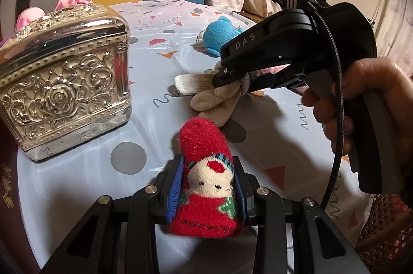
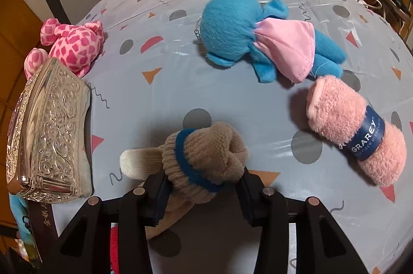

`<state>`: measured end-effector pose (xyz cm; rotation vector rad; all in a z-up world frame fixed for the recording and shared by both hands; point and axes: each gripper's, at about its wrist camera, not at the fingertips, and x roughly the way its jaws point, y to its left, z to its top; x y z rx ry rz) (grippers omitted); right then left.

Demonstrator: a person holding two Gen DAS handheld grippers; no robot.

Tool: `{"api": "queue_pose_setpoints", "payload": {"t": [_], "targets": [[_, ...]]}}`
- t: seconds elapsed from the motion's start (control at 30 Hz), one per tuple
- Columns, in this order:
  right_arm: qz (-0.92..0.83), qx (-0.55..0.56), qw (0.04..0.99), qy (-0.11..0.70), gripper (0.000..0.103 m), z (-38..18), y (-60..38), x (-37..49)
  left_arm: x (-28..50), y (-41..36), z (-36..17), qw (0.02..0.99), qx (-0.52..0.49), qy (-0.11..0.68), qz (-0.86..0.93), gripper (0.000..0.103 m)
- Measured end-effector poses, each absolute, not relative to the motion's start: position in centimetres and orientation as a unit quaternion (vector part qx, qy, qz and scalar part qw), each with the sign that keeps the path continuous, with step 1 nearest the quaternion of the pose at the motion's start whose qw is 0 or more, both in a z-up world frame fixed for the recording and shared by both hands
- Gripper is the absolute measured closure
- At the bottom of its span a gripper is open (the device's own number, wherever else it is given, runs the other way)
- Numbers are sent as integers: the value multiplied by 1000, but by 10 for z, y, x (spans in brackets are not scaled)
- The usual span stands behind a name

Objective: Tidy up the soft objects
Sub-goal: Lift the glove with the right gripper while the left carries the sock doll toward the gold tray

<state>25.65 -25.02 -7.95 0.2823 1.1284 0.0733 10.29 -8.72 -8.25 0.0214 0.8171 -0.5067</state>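
My left gripper (image 1: pixel 208 192) clamped on red sock (image 1: pixel 206 170); right gripper (image 2: pixel 204 186) clamped on beige knotted gloves (image 2: pixel 204 158). Advise lifting both clear of counter (image 2: pixel 232 103) before placing.

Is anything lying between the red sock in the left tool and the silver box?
Nothing visible does. The left tool grips the red sock, and only bare tablecloth separates it from the silver box. The box's lid looks shut. The beige glove in the right tool sits off to the other side.
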Motion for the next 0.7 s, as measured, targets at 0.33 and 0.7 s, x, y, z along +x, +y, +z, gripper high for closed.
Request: {"api": "queue_pose_setpoints", "payload": {"t": [0.33, 0.7], "targets": [[40, 61, 852, 519, 57, -80, -235, 252, 107, -95, -78, 884, 32, 403, -235, 74], [47, 36, 861, 506, 58, -80, -231, 251, 93, -77, -29, 894, 14, 397, -209, 77]]}}
